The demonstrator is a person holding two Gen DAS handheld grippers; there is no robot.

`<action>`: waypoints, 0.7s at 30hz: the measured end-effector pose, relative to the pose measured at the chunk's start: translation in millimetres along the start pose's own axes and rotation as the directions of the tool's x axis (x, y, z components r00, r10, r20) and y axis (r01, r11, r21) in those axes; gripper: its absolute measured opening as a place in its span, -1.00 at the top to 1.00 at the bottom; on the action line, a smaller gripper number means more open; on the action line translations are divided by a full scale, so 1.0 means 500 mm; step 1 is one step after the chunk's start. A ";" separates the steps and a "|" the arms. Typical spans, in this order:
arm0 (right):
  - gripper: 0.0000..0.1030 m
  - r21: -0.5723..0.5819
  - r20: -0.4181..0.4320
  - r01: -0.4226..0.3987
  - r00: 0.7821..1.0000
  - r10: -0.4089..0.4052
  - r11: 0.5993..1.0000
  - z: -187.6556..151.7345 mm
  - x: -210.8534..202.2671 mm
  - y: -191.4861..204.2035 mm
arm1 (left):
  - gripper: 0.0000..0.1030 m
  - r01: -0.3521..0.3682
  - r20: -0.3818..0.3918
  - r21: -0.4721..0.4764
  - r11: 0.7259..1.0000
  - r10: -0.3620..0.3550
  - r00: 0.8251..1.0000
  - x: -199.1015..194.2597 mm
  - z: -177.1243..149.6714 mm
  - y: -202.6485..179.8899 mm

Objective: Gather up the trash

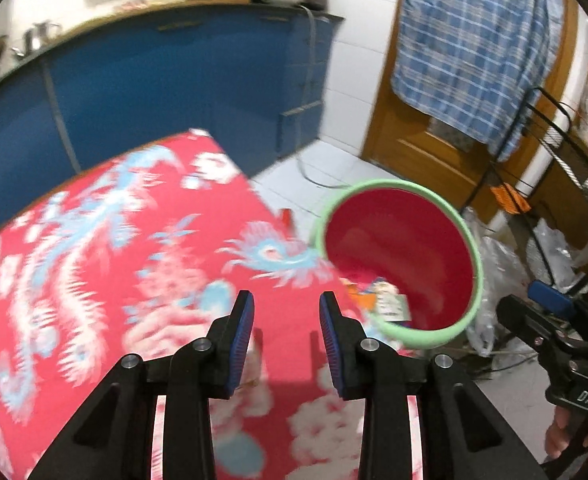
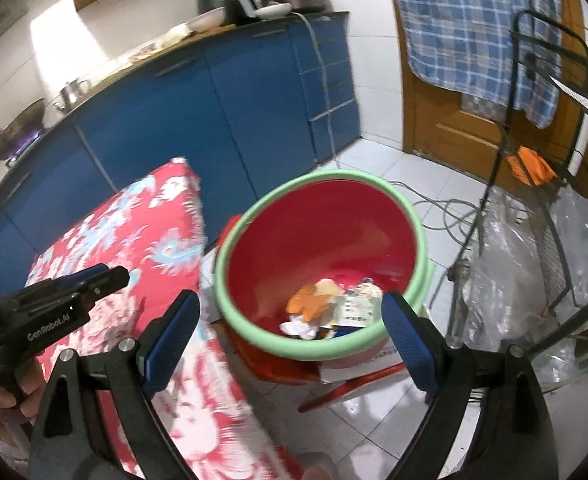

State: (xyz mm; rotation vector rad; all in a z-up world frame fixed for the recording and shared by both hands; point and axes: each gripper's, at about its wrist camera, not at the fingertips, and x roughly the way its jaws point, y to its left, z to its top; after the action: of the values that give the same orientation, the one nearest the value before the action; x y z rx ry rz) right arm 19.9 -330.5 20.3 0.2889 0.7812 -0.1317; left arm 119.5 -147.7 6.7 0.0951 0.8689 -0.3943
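Observation:
A red bucket with a green rim [image 2: 322, 240] stands on a red stool beside the table; it also shows in the left wrist view [image 1: 398, 256]. Trash lies at its bottom: orange scraps [image 2: 308, 304], a crumpled white paper [image 2: 298, 328] and a printed wrapper [image 2: 354, 308]. My right gripper [image 2: 290, 340] is open and empty, held above the bucket's near rim. My left gripper [image 1: 286, 336] is open and empty over the red flowered tablecloth [image 1: 134, 248], left of the bucket. The left gripper also shows in the right wrist view [image 2: 94, 280].
Blue kitchen cabinets [image 2: 214, 92] run behind the table. A wooden door [image 2: 454, 128] with a blue plaid cloth [image 2: 474, 20] is at the right. A black wire rack [image 2: 554, 200] and clear plastic bags [image 2: 514, 280] stand right of the bucket. Cables lie on the white tile floor.

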 end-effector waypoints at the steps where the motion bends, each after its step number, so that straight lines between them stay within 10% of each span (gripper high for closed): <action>1: -0.78 -0.008 0.003 -0.010 1.000 0.010 1.000 -0.002 -0.003 0.011 | 0.32 -0.017 0.006 -0.006 1.000 0.017 1.000 -0.010 -0.004 0.010; 21: -0.78 -0.085 0.047 -0.100 0.993 0.105 0.991 -0.088 -0.062 0.172 | 0.03 -0.165 0.092 -0.182 0.969 0.184 0.979 -0.186 -0.144 0.138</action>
State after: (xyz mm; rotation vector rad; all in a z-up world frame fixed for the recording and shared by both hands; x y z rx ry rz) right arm -12.3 -234.8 30.5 0.2454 0.7175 -0.0098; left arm 39.5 -39.1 25.5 -0.0112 0.7779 -0.1558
